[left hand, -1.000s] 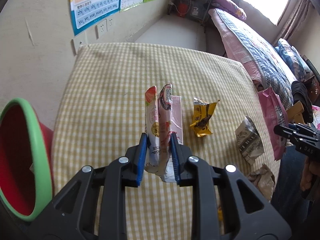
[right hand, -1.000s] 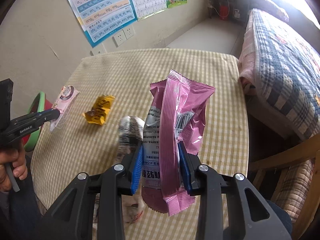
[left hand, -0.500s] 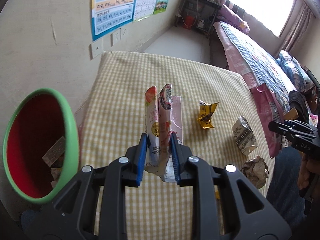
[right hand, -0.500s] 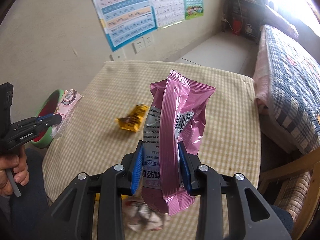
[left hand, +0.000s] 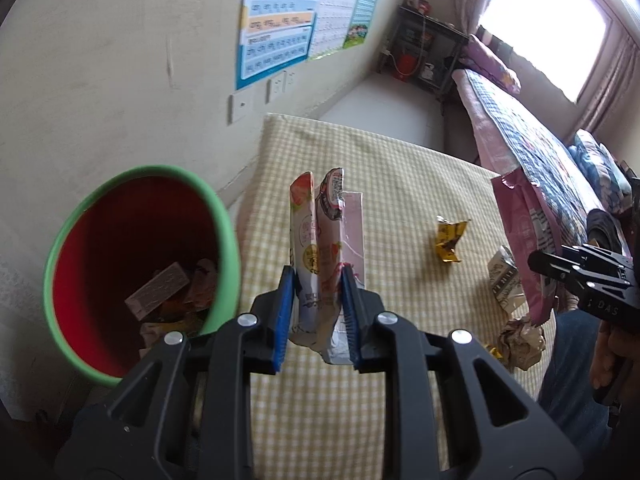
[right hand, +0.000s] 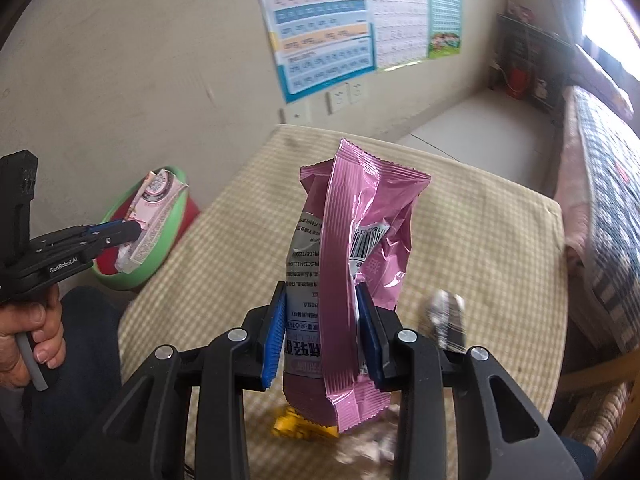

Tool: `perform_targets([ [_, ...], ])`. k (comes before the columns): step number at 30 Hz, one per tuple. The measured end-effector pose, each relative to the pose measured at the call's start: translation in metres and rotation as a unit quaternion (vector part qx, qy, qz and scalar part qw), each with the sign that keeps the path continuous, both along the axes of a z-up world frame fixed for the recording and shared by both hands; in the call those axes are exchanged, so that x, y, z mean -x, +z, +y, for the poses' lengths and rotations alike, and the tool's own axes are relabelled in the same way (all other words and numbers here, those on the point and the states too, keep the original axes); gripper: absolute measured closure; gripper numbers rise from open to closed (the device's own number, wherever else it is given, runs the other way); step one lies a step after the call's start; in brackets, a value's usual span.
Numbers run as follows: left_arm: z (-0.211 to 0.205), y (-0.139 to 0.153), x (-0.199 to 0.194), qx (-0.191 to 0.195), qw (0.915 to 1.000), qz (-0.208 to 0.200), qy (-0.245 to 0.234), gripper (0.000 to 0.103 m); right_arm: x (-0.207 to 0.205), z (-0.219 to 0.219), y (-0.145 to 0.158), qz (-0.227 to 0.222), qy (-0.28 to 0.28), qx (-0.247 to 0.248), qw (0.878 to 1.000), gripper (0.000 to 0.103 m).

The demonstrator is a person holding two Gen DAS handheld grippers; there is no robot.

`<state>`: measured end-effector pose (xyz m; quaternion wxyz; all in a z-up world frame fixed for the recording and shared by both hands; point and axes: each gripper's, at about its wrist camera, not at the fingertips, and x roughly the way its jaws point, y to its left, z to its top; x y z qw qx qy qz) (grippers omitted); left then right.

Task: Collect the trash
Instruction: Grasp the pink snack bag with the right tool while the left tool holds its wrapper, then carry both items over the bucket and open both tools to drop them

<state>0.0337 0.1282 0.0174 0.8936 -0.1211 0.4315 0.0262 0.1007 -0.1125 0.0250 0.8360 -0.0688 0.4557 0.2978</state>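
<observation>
My left gripper (left hand: 316,312) is shut on a pink-and-white snack wrapper (left hand: 326,240), held upright just right of the red bin with a green rim (left hand: 224,240), over the table's left edge. The bin holds several pieces of trash (left hand: 160,292). My right gripper (right hand: 322,340) is shut on a pink snack bag (right hand: 352,240), held above the checked table (right hand: 480,240). In the right wrist view the left gripper (right hand: 120,236) holds its wrapper (right hand: 154,208) in front of the bin (right hand: 168,240).
On the table lie a yellow wrapper (left hand: 450,238), a silver-printed wrapper (left hand: 506,280) and crumpled paper (left hand: 520,340). The wall with posters (left hand: 276,16) is behind the bin. A bed (left hand: 540,152) runs along the right. A wooden chair (right hand: 600,392) stands by the table.
Both grippers have moved left toward the bin with their wrappers. The bin's inside has come fully into the left wrist view. The table litter has shifted right and down.
</observation>
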Motion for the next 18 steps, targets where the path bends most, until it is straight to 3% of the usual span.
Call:
perform_targets([
  [18, 0.097, 0.004, 0.043, -0.011, 0.9943, -0.007, 0.106, 0.08, 0.011, 0.121, 0.01, -0.012, 0.109, -0.02, 0.994, 0.07],
])
